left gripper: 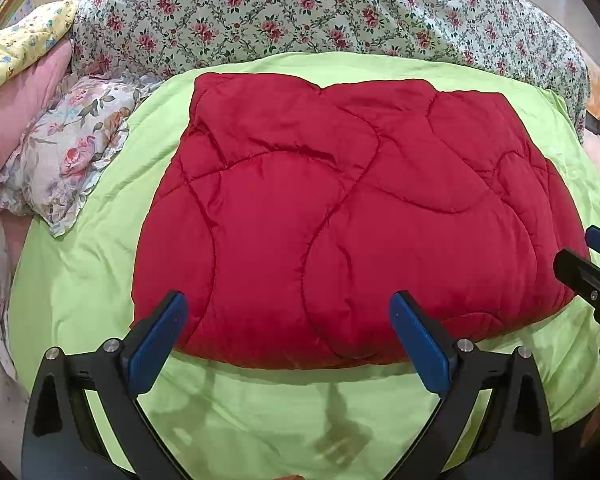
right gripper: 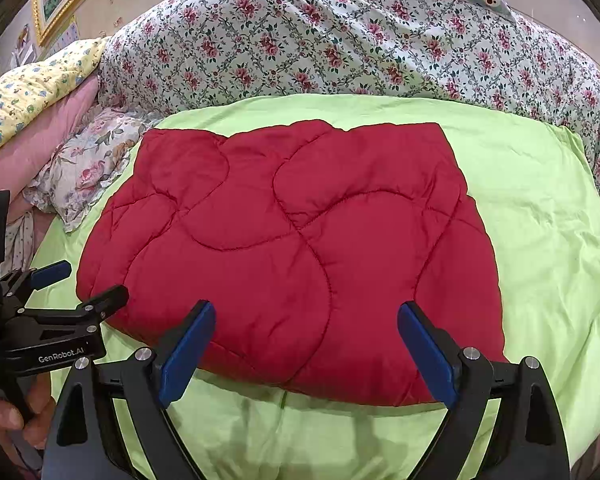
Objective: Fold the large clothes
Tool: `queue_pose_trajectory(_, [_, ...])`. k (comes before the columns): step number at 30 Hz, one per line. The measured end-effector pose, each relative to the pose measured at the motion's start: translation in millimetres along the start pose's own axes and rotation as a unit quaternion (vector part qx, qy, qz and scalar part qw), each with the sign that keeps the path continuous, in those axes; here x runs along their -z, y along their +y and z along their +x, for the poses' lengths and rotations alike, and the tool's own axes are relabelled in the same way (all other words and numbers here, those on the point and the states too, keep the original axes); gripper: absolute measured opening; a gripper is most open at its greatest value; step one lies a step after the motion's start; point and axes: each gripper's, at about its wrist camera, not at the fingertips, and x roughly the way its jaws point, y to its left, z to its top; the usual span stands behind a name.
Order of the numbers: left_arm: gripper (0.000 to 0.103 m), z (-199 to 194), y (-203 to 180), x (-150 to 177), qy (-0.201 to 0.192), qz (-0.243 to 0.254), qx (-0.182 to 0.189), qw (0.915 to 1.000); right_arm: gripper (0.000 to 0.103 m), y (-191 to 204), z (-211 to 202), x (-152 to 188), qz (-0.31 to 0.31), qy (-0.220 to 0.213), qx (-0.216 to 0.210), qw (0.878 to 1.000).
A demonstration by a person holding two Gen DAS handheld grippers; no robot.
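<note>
Quilt [left gripper: 352,216] lies on sheet [left gripper: 79,288], mid-bed. Pillow [left gripper: 67,156] left of it, touching sheet. Bedspread [left gripper: 300,12] behind. Both grippers [left gripper: 287,340] [right gripper: 306,348] at quilt's near edge.

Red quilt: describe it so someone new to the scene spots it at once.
Start at the lime-green sheet that covers the near part of the bed, in front of the rose-print bedding. The red quilt lies folded in the middle of that sheet, just beyond both open claws. It is the only plain, solid red, puffy piece with curved stitch lines; everything around it is green or floral.
</note>
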Motion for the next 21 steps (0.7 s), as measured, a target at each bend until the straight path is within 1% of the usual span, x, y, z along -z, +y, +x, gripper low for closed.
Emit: queue_pose_trajectory(21, [0.101, -2.2, 3.0, -3.0, -0.003, -0.004, -0.001, 1.0000, 0.093, 3.5, 1.6, 0.4, 0.000, 0.004, -0.003, 1.000])
